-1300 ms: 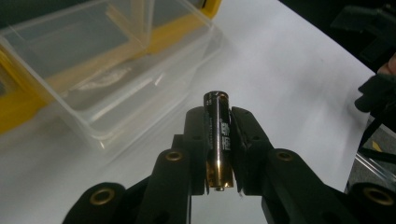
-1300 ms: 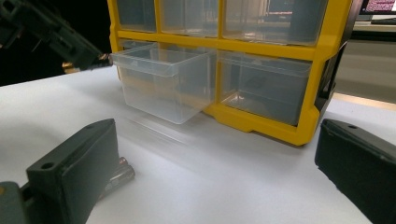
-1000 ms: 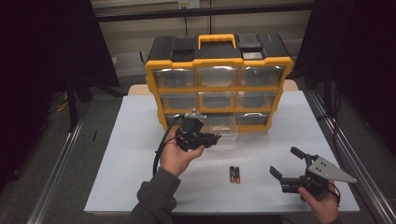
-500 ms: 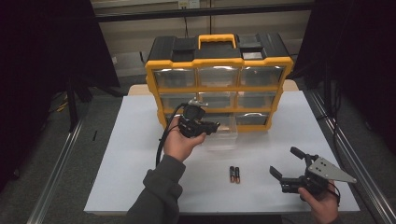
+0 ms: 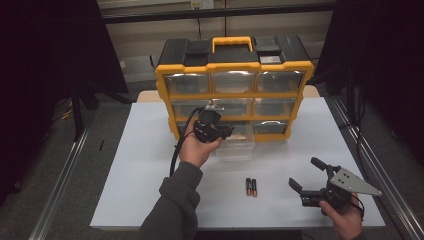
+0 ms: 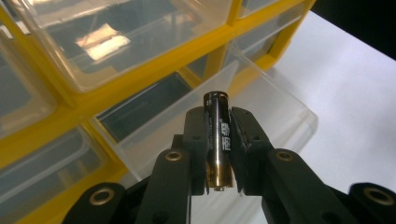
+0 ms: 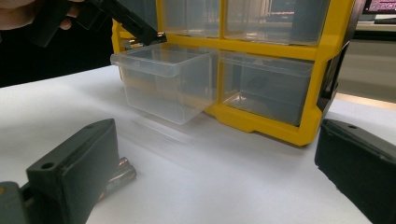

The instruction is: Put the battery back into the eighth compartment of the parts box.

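L gripper (image 6: 218,154) clamped on a battery (image 6: 218,135), held upright betw. the jaws, hovering over the open drawer (image 6: 261,100) pulled out of the bottom row of the yellow organizer (image 5: 232,65). Drawer is clear plastic; contents can't tell. R gripper (image 5: 306,175) low at table's (image 5: 140,165) right front, jaws wide apart, nothing betw. them. Two more batteries (image 5: 251,187) lie side by side, touching, on table betw. both hands, near R gripper.
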A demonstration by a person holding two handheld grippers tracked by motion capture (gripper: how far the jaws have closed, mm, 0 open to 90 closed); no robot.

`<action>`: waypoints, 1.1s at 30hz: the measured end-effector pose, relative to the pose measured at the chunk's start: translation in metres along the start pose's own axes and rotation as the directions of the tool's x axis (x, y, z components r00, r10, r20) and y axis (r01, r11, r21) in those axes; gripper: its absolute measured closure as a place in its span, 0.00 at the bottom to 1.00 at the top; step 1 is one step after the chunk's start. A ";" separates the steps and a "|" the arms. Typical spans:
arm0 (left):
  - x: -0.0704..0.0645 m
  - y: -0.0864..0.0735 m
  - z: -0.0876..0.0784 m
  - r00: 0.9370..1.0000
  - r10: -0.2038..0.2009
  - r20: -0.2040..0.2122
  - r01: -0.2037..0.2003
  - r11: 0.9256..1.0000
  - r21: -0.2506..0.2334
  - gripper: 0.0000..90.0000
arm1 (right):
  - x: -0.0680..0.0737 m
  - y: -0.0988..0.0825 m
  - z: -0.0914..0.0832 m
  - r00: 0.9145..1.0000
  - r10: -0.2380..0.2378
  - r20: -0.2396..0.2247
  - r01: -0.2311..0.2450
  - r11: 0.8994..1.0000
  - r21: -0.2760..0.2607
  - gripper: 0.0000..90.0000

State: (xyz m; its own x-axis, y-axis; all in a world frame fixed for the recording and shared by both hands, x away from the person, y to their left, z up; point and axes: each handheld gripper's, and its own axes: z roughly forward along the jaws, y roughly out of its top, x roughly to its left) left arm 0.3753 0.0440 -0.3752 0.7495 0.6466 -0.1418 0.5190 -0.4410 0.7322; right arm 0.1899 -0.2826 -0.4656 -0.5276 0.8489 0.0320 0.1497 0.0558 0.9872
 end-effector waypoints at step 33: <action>-0.009 -0.036 -0.038 0.996 0.046 0.080 -0.035 0.989 -0.140 0.23 | 0.002 0.000 0.001 1.000 -0.004 -0.003 0.004 1.000 0.006 0.00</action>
State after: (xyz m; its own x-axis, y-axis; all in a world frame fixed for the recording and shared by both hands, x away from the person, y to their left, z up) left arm 0.3343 0.0777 -0.3748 0.8033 0.5734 -0.1607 0.4298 -0.3715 0.8230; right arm 0.1898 -0.2808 -0.4657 -0.5303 0.8473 0.0282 0.1525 0.0627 0.9863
